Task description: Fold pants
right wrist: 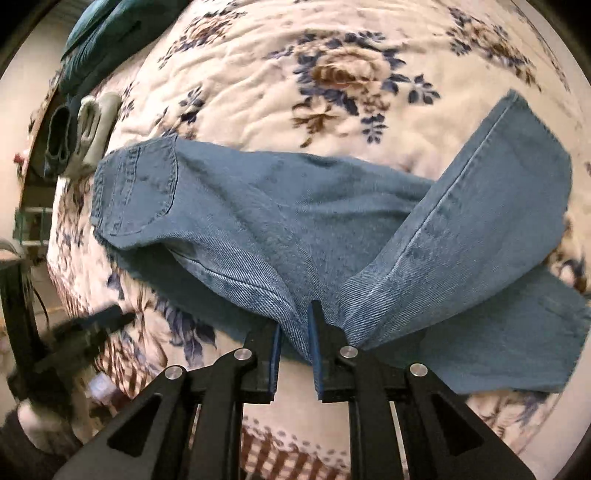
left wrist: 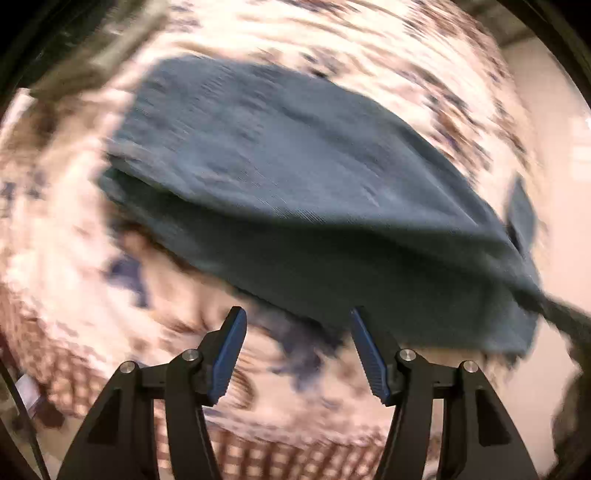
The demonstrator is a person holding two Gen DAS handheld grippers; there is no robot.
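Right gripper (right wrist: 295, 321): clenched on a bunched fold of the blue jeans (right wrist: 280, 221), denim pinched between its blue-lined fingers (right wrist: 316, 347) at the near edge of the garment.
Left gripper (left wrist: 295, 325): released, jaws spread wide, nothing between them; it hangs above the bedspread (left wrist: 258, 406) with the jeans (left wrist: 295, 184) just beyond its tips. This view is smeared by motion blur.
Left gripper, seen from the right: a dark, blurred shape (right wrist: 85, 332) low at the left, off the near edge of the denim.
Jeans: spread across a floral quilt (right wrist: 332, 74), back pocket (right wrist: 136, 192) toward the left, one leg (right wrist: 480, 192) angled up to the right with its hem frayed.
Elsewhere on the bed: a dark teal garment (right wrist: 107, 33) at the far left corner, and rolled socks (right wrist: 85, 129) beside it.
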